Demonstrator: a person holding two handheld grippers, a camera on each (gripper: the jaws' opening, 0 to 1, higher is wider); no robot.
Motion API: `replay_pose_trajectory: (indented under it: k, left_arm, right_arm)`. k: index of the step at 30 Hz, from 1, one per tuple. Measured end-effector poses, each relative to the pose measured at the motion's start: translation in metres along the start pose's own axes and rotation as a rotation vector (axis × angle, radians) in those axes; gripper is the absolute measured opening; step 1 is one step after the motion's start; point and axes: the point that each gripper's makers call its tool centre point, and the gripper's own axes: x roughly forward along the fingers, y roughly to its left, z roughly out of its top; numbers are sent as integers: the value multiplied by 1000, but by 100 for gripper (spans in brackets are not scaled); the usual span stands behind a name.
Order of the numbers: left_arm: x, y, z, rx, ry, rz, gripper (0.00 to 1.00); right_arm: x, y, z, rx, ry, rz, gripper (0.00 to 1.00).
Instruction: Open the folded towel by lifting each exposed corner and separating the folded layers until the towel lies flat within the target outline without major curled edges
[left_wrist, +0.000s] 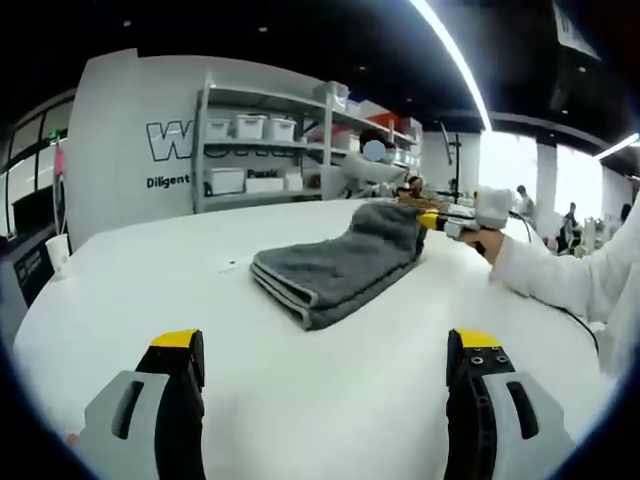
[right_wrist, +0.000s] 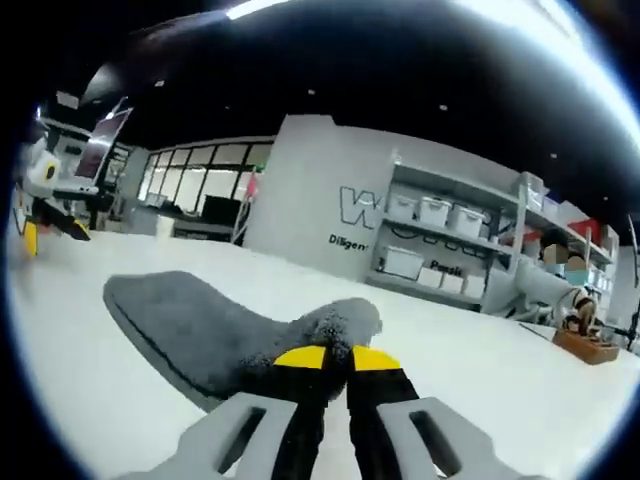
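Yellow-tipped jaws of the left gripper (left_wrist: 325, 345) stand wide apart over the white table (left_wrist: 150, 290), holding nothing. Ahead of them, between the two jaws' lines, lies the grey towel (left_wrist: 335, 265), still folded in layers. Its far right corner is lifted and pinched by the right gripper (right_wrist: 336, 356), whose jaws are closed tight on the cloth. Beyond the towel, to the left, stand grey shelves (left_wrist: 262, 140) with white bins.
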Motion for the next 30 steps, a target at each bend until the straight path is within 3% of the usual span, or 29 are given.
replay_pose_trajectory:
  k: [3,5,14,17,21,24,30]
  left_arm:
    - [1,-1,-1,-1,3,-4,99]
    - [1,-2,0,3,3,-6,99]
    - [1,1,-2,0,10,2,99]
    - [0,0,-2,3,7,0,99]
    - [0,-1,0,7,4,-2,99]
    - [0,-1,1,8,3,-3,99]
    - [0,-1,1,8,3,-2,99]
  right_arm:
    - [-1,-9,-30,68,99,1,1]
    - [-1,-10,-40,77,126,8,2]
    - [-11,-20,-39,14,151,-16,11]
    - [-27,-29,-31,21,145,-42,20]
    - [-48,-36,-21,37,134,-68,43]
    - [-65,-27,-17,35,125,-30,62]
    - [-90,-4,-20,36,124,62,81]
